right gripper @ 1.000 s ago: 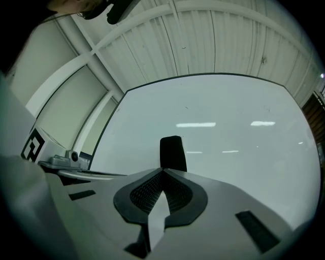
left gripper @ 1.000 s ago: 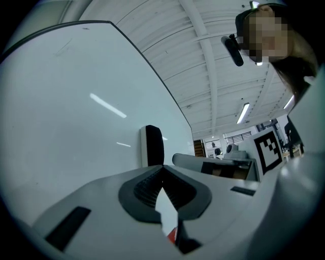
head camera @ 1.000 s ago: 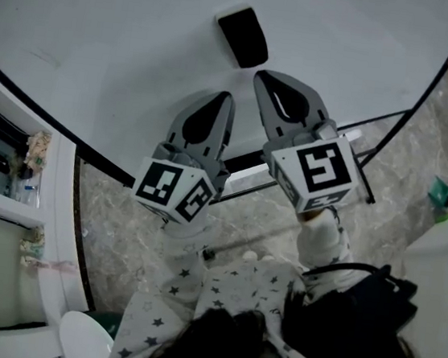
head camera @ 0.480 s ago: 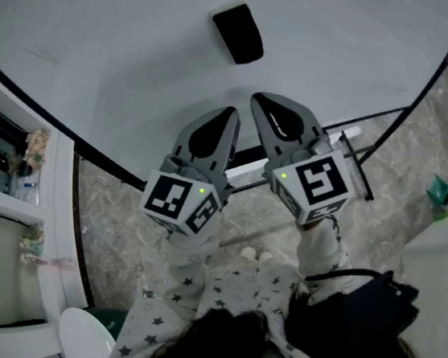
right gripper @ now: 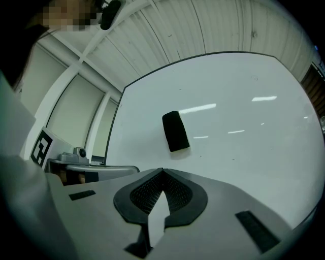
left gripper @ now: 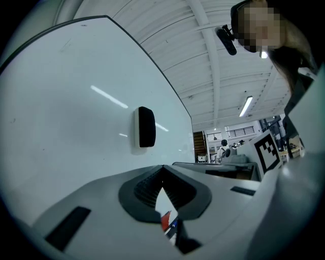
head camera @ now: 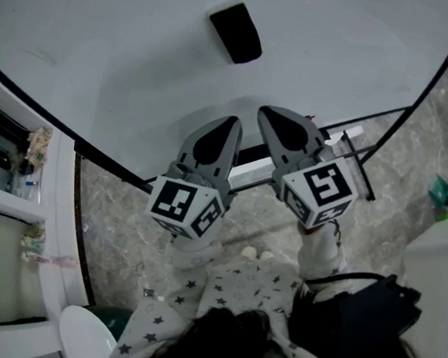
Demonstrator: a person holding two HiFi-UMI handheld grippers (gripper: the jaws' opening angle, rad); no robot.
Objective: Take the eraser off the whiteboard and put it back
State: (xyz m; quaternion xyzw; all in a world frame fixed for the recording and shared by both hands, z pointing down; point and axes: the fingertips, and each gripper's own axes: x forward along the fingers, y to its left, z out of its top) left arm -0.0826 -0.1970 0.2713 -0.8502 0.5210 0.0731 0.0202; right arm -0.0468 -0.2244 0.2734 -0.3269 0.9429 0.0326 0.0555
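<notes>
Facing whiteboard [head camera: 101, 54]: large, white, upright, fills field ahead. Left hand-held gripper [head camera: 232, 123] and right hand-held gripper [head camera: 266, 113] side by side near board's lower edge. Both have jaws pressed together, nothing between. Eraser [head camera: 236, 32], black, stuck on board, up and ahead of both tips, well apart from them. Long axis roughly upright on board. Right tip judged marginally nearer, eraser almost dead ahead above its jaws. Jaws need opening first, then closing across eraser's narrow width.
</notes>
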